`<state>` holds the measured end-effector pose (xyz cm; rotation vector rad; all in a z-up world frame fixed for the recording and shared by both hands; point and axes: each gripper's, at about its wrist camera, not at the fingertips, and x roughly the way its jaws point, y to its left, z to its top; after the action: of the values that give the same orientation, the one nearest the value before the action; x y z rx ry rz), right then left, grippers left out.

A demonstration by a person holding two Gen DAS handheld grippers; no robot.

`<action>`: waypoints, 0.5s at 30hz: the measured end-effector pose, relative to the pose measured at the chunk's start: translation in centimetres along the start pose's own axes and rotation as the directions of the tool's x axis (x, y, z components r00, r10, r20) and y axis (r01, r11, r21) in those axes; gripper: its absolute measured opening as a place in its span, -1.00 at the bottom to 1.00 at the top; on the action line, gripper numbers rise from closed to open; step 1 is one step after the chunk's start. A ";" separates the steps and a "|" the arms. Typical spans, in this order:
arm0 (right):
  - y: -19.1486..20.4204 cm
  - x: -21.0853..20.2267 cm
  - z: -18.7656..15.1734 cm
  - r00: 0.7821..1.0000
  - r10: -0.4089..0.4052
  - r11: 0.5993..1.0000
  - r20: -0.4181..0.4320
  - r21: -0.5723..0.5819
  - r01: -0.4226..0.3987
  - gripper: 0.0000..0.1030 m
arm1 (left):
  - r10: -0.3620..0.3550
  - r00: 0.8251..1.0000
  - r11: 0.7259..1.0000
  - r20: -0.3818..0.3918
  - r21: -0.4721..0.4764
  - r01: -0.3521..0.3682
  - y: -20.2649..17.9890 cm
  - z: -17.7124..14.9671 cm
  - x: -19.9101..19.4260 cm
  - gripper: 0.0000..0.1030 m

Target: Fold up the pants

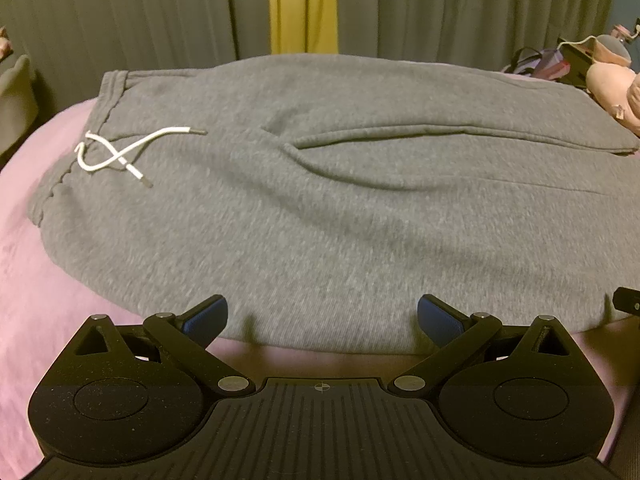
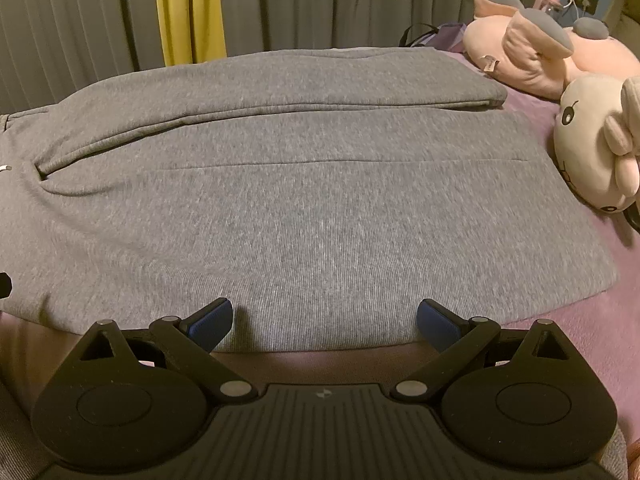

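Because the gray pants (image 1: 320, 208) lay flat across the pink bedsheet (image 1: 36, 292), legs probably side by side, the left gripper (image 1: 322, 322) and right gripper (image 2: 324, 324) hovered released at the near edge, positioned to fold lengthwise.

Lighting dim and warm in both views, indoor, source not visible. Soft shadows fall beneath each gripper's fingertips onto the near edge of the pants (image 1: 340, 220). No glare. Strong fisheye bending at the edges; corners darkened. Left view slightly motion-blurred across the fabric; right view sharper, with the knit visible.
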<state>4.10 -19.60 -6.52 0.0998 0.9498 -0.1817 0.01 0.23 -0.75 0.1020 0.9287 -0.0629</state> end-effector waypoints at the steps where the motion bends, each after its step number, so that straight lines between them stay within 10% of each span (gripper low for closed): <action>1: 0.0 0.0 0.0 1.000 0.000 1.000 0.001 -0.001 0.000 0.92 | -0.001 1.000 1.000 -0.001 -0.001 0.001 0.1 0.0 0.0 1.00; 15: 0.0 -0.1 0.0 1.000 -0.001 1.000 0.001 -0.001 0.001 0.92 | -0.009 1.000 1.000 -0.007 -0.011 0.009 0.2 0.0 0.0 1.00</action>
<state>4.07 -19.58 -6.45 0.0982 0.9491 -0.1820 0.05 0.42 -0.78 0.0882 0.9369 -0.0656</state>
